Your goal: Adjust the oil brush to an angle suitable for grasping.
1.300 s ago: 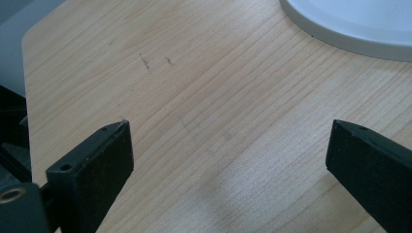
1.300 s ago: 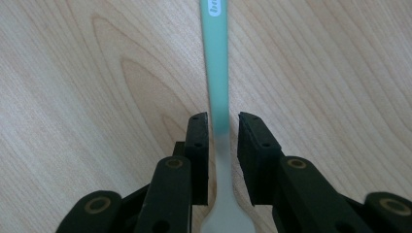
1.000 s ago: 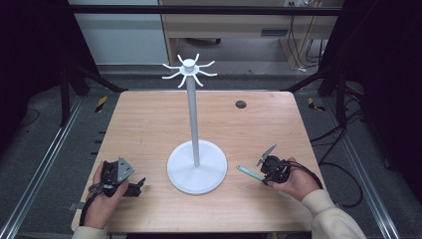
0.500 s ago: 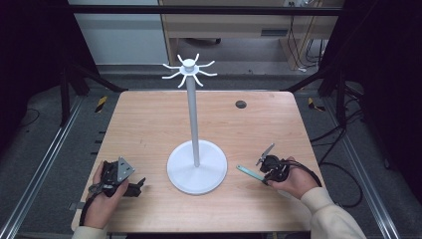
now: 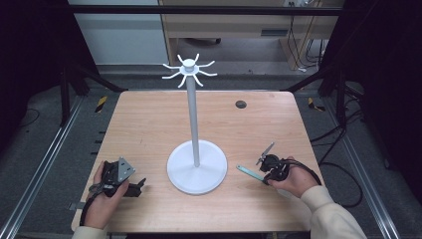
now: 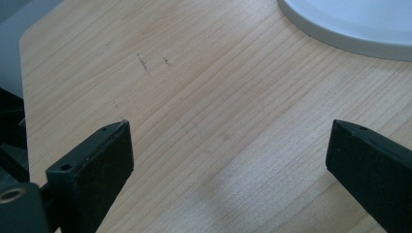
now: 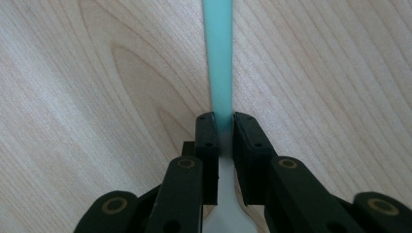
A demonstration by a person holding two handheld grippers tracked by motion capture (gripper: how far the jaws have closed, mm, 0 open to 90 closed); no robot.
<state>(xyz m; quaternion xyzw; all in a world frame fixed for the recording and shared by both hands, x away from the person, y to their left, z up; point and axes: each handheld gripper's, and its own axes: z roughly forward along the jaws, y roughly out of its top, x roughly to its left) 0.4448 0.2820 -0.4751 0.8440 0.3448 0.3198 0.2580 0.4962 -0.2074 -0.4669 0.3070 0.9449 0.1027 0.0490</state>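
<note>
Spoon (image 7: 219, 58) is the thing being picked up: a thin teal handle with a pale end, lying flat on the wooden surface (image 5: 149, 124) at the lower right of the high view, just right of the white stand (image 5: 195, 149). In the right gripper view the handle runs straight up the middle of the frame. The right gripper (image 7: 221, 119) has just been closing, and its black jaws are now pressed onto the handle from both sides, near the pale end. The handle is likely held at this narrow part because the jaws fit round it easily there.

At the lower left of the high view the left gripper (image 5: 130, 186) is held low over the surface. In the left gripper view its jaws are seen wide apart, with bare wood between them and the round base of the stand at the upper right. It is probably kept there out of the way, ready to help.

The stand has small hooks at its top, so the spoon may be meant to be hung there.
</note>
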